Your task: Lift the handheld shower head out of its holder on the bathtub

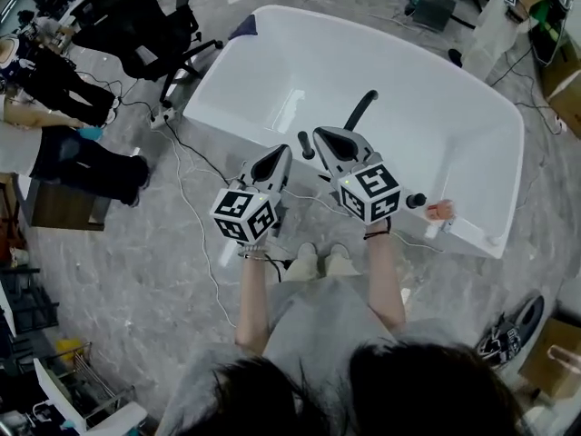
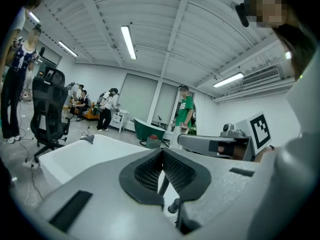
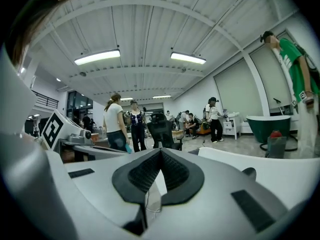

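The black handheld shower head [image 1: 360, 109] stands slanted on the near rim of the white bathtub [image 1: 272, 71], with a small black knob [image 1: 306, 143] to its left. My right gripper [image 1: 322, 134] is shut and empty; its tips hover just short of the shower head's lower end. A little left and nearer to me, my left gripper [image 1: 280, 153] is also shut with nothing in it. In the left gripper view the pads [image 2: 150, 171] meet, and a black stem and knob [image 2: 173, 205] show below them. The right gripper view shows its jaws closed over the tub rim [image 3: 280, 169].
A black office chair [image 1: 145, 25] and cables lie left of the tub. People stand at the far left [image 1: 64, 153]. A black faucet knob [image 1: 416, 201] and a pinkish item [image 1: 439, 210] sit on the rim to the right. A green tub [image 2: 150, 130] stands far behind.
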The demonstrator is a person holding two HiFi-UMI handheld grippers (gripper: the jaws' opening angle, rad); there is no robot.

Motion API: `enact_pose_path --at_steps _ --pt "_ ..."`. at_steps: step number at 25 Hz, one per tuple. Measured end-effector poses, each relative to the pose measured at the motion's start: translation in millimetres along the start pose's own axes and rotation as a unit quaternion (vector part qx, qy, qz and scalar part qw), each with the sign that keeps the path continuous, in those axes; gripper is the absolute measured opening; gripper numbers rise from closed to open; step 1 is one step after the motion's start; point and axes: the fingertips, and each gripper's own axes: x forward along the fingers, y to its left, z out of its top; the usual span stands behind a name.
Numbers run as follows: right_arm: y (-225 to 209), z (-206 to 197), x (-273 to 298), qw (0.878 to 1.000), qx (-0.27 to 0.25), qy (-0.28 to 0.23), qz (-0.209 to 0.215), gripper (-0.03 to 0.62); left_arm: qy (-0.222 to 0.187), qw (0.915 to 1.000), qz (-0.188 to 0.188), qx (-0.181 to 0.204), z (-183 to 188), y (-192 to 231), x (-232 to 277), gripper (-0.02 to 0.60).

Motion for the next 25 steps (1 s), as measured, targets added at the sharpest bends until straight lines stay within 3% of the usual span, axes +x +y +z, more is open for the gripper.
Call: enact_pose_path --at_steps 12,25 --pt "-11 -38 34 0.996 0.006 -0.012 -0.083 0.000 0.030 0.9988 -0.038 -0.010 -49 33 18 0.005" --pt "-29 -101 64 0.993 0.007 0.001 -0.121 0.003 0.037 0.9990 -0.016 -0.018 -93 73 35 0.005"
